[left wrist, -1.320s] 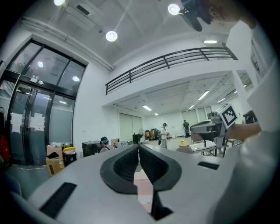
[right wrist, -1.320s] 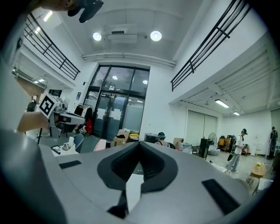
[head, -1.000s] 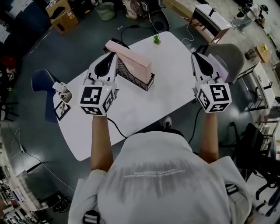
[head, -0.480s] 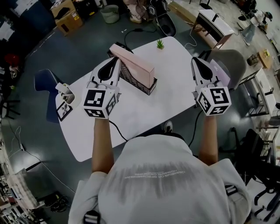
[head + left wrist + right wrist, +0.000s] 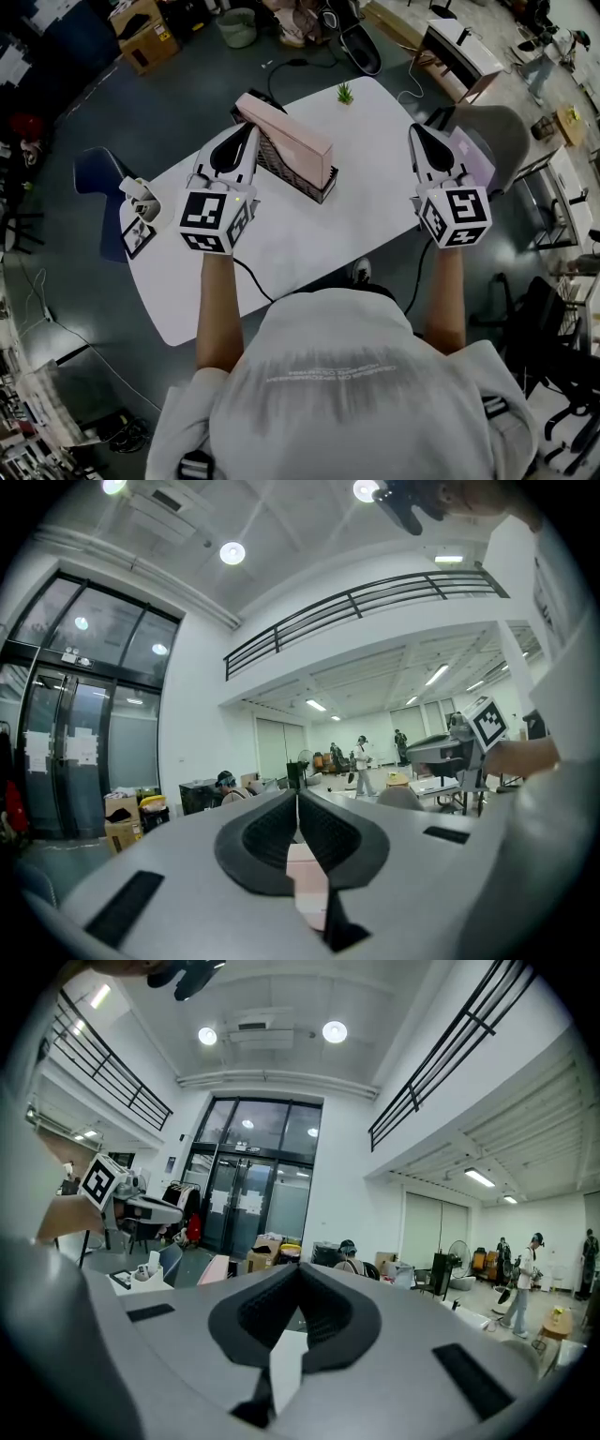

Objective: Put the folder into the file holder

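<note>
A pink folder stands in the black mesh file holder on the white table. My left gripper hangs level just left of the holder, its tip by the folder's near-left end, apart from it. Its jaws are shut with nothing between them. In the left gripper view the left gripper shows closed pads, with the pink folder below them. My right gripper is held over the table's right edge, far from the holder, shut and empty. The right gripper view shows the right gripper closed, with the folder off to the left.
A small green plant sits at the table's far end. A marker card and a small white object stand at the left corner. A black cable runs over the near edge. A grey chair stands right, a blue chair left.
Both grippers stay shut and almost in place; the head view has only shifted a little, so the table sits slightly lower in the picture.
</note>
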The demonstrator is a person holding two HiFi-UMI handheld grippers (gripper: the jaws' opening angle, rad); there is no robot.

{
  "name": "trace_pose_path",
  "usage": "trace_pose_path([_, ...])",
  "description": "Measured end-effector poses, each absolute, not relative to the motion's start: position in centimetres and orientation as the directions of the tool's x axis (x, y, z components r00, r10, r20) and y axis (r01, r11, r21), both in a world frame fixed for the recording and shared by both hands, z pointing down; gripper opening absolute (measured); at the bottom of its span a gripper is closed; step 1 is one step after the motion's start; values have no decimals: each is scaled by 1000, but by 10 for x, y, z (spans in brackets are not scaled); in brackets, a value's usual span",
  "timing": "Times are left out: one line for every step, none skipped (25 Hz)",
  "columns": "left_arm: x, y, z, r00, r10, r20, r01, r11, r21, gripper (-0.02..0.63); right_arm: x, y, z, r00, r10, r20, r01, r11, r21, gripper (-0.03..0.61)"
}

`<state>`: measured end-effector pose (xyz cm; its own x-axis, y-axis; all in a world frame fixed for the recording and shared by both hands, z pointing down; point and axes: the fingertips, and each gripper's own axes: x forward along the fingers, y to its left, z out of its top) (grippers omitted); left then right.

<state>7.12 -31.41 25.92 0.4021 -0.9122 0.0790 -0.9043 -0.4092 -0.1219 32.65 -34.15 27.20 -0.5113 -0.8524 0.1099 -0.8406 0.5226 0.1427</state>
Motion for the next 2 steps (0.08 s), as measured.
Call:
trace_pose_path([71,-314,260,402,-912,80,-904,-409,-121,21,327,-342,271,-511,-853,108,-841,522,145,25])
trace_pose_path([70,-315,260,401,-912,81,-905,-409,-120,21,327,-343,271,-510,-853,107,-841,521,146,25])
